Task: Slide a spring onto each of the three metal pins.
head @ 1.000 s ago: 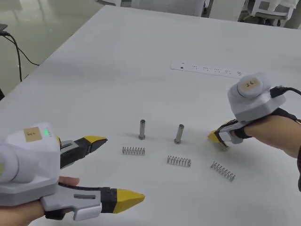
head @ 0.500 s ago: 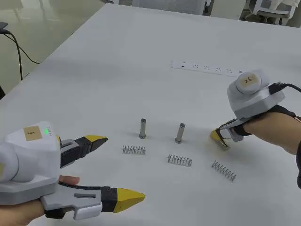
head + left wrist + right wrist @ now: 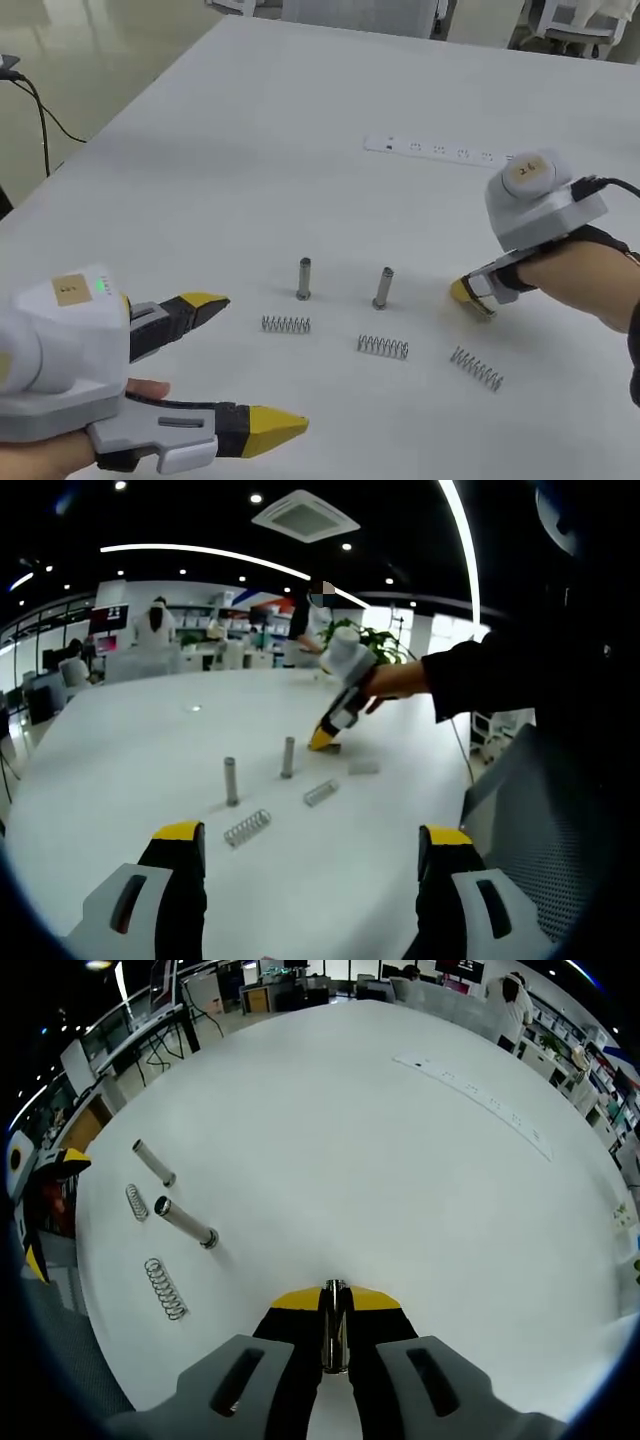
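Observation:
Two metal pins [image 3: 304,278] [image 3: 383,287] stand upright mid-table. In front of them lie three springs [image 3: 285,324] [image 3: 383,346] [image 3: 476,367] in a row. My right gripper [image 3: 470,297] is tipped down to the table right of the pins, above the right-hand spring. In the right gripper view its jaws [image 3: 335,1300] are shut on a third metal pin [image 3: 335,1335], which lies lengthwise between them. My left gripper [image 3: 245,365] hovers open and empty at the near left, pointing toward the left spring [image 3: 247,827] and the pins [image 3: 231,780].
A white power strip [image 3: 440,150] lies flat farther back on the white table [image 3: 250,150]. The table's left edge runs diagonally, with floor and a black cable [image 3: 35,105] beyond it. Office chairs stand past the far edge.
The head view has shifted slightly. The right gripper stays low at the table, shut on the pin, tilted a touch more. The left gripper, pins and springs have not moved.

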Action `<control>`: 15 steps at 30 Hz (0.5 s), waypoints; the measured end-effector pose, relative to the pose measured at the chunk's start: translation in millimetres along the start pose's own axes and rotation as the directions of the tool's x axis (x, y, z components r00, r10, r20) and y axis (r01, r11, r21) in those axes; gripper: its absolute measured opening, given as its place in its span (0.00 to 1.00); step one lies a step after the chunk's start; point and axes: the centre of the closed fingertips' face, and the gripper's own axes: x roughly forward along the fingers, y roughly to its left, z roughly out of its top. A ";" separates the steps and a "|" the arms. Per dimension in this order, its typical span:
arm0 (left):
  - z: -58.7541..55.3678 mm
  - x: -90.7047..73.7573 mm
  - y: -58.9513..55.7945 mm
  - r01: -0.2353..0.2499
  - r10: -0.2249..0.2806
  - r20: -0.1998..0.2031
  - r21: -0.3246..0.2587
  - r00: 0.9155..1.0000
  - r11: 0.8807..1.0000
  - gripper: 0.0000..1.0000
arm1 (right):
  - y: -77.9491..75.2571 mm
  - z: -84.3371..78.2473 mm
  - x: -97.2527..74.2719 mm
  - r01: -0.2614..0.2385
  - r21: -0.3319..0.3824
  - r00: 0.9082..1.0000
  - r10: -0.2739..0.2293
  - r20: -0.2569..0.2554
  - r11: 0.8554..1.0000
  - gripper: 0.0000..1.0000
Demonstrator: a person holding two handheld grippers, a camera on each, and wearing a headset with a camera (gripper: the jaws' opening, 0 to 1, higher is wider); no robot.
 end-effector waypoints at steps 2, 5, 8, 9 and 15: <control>0.4 0.0 0.0 0.000 0.000 0.002 0.000 1.000 1.000 0.84 | -0.1 -1.3 -1.8 0.002 0.002 1.000 -0.002 0.003 1.000 0.05; 1.1 -0.1 0.1 -0.001 0.001 0.005 0.001 1.000 1.000 0.84 | 0.5 -0.3 -7.2 0.005 0.006 1.000 -0.005 0.017 1.000 0.05; 1.5 0.0 -0.4 0.001 -0.001 0.005 0.004 1.000 1.000 0.84 | 1.9 1.4 -12.2 0.008 0.004 1.000 -0.008 0.028 1.000 0.05; 1.6 0.0 -0.8 0.002 -0.002 0.005 0.006 1.000 1.000 0.84 | 2.5 1.8 -14.2 0.010 0.003 0.999 -0.010 0.033 1.000 0.05; 2.1 0.2 -2.5 0.008 -0.008 0.006 0.012 1.000 1.000 0.84 | 4.3 2.2 -22.9 0.015 0.007 0.998 -0.016 0.055 1.000 0.05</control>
